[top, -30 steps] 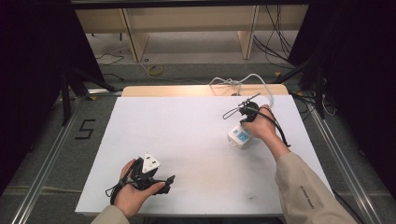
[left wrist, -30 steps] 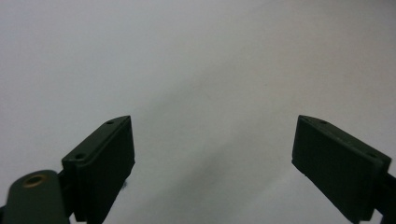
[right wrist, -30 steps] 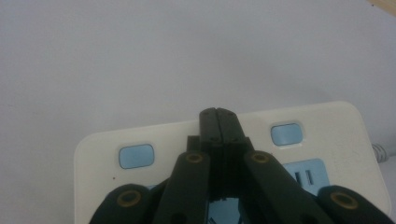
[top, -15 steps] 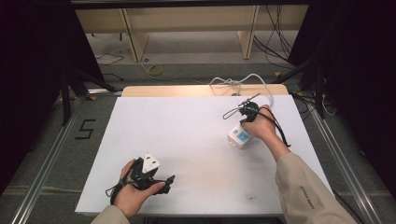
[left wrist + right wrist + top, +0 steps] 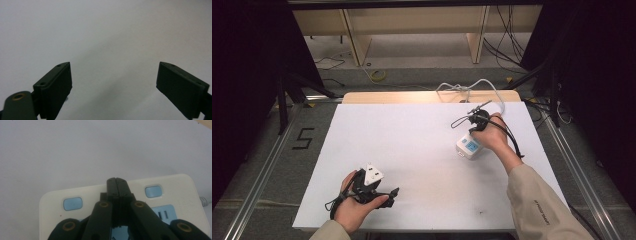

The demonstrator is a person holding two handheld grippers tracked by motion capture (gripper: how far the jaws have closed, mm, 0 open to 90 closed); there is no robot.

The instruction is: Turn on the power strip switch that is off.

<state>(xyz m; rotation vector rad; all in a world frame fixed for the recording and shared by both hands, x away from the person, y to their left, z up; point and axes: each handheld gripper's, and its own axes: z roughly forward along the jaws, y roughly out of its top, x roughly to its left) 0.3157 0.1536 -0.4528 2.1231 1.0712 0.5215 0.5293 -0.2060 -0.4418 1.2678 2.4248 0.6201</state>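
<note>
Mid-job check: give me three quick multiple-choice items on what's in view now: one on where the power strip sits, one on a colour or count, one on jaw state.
1. The power strip lies:
A. on the table's right side, under the right gripper
B. beside the left gripper
C. on the floor

2. Blue buttons along its edge in the right gripper view:
A. none
B. two
C. five

3. The left gripper's jaws are:
A. shut
B. shut on a cable
C. open

Answers: 1 A, the high view shows it there. 2 B, one each side of the jaws. 3 C, a wide gap separates them.
</note>
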